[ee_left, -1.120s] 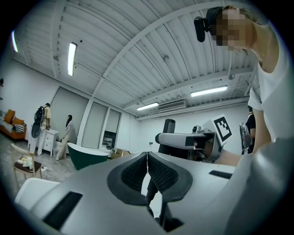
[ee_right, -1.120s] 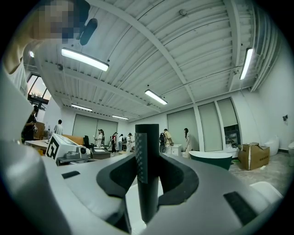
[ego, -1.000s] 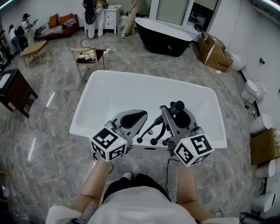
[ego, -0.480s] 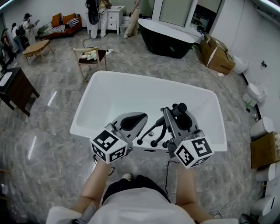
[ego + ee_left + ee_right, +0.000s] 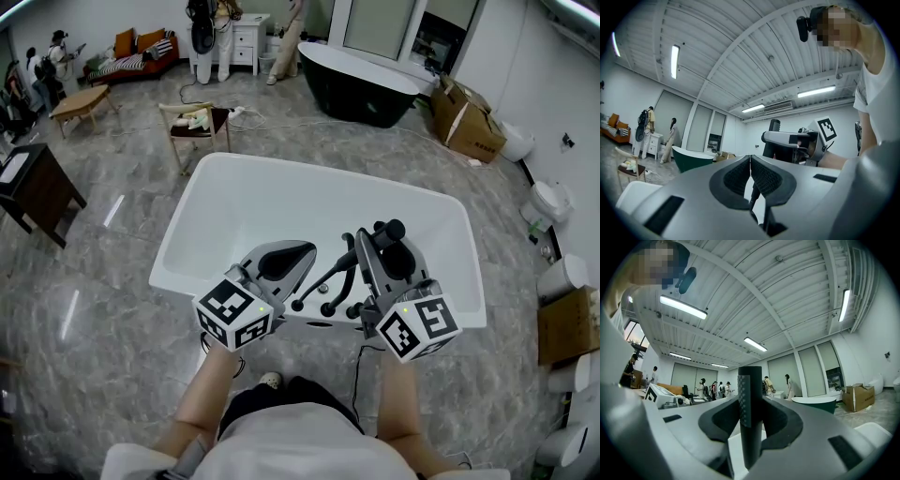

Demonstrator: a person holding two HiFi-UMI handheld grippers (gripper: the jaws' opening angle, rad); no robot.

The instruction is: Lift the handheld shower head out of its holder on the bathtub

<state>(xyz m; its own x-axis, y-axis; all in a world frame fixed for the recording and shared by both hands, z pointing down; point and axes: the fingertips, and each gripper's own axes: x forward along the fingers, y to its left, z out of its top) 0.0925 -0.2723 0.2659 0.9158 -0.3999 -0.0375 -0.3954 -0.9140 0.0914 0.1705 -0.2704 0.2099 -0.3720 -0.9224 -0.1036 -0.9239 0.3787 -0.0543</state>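
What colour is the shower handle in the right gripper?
The shower handle is black, best seen in right gripper view.

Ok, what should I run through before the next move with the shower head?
1. Right gripper shut on the shower head: ok.
2. Handle upright and centred between the fingers: ok.
3. Left gripper shut and empty, off the handle: ok.
4. Shower head free of its holder: cannot tell, the right gripper hides the holder in the head view.
5. Hose free to follow: cannot tell.
6. Nothing over the handle or the tub to block a lift: ok.
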